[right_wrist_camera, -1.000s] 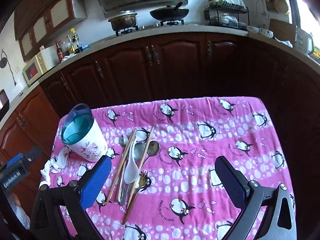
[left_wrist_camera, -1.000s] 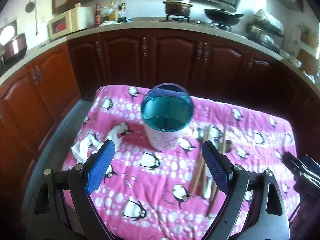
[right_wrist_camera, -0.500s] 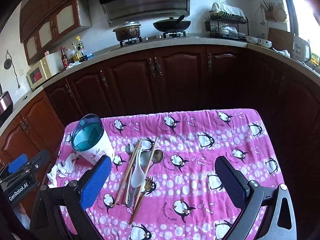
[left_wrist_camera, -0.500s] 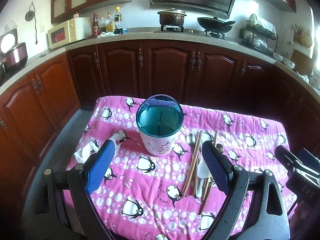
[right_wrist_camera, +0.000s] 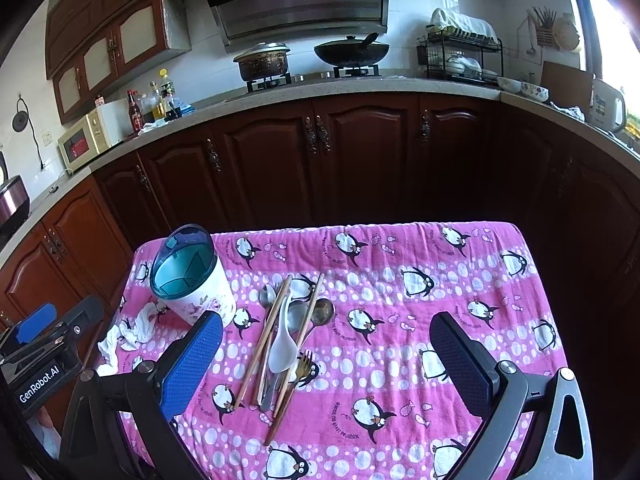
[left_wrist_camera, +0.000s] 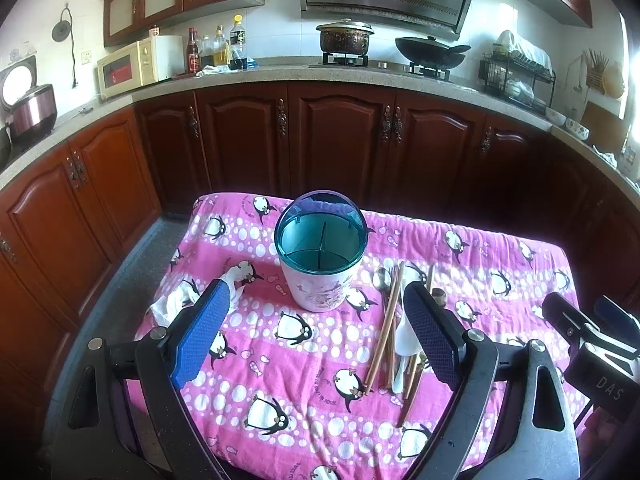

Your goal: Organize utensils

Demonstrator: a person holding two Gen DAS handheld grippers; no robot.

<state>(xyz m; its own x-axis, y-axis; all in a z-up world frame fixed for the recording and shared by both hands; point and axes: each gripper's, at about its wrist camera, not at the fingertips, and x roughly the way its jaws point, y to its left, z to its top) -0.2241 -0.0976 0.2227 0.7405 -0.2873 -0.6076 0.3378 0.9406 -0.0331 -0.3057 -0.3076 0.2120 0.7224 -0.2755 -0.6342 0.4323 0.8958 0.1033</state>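
A white floral utensil holder (left_wrist_camera: pixel 321 256) (right_wrist_camera: pixel 192 280) with a teal divided rim stands upright on the pink penguin cloth (left_wrist_camera: pixel 328 344) (right_wrist_camera: pixel 400 320), left of centre. Right of it lies a pile of utensils: wooden chopsticks (right_wrist_camera: pixel 264 340) (left_wrist_camera: pixel 386 320), a white ceramic spoon (right_wrist_camera: pixel 283 350) (left_wrist_camera: pixel 404 340), metal spoons (right_wrist_camera: pixel 298 312) and a gold fork (right_wrist_camera: pixel 302 362). My left gripper (left_wrist_camera: pixel 318 332) hangs open in front of the holder with nothing held. My right gripper (right_wrist_camera: pixel 328 356) is open too, above the cloth, with the pile between its left pad and centre.
A crumpled white cloth (left_wrist_camera: pixel 176 304) (right_wrist_camera: pixel 128 332) lies at the table's left edge. Dark wooden cabinets (left_wrist_camera: pixel 340 140) and a stone counter with a pot (left_wrist_camera: pixel 346 38), a wok (left_wrist_camera: pixel 430 50) and a microwave (left_wrist_camera: pixel 138 66) run behind the table.
Both grippers have drawn back and up from the table, so the holder and utensils look smaller and farther away. Nothing on the cloth has moved; both stay open.
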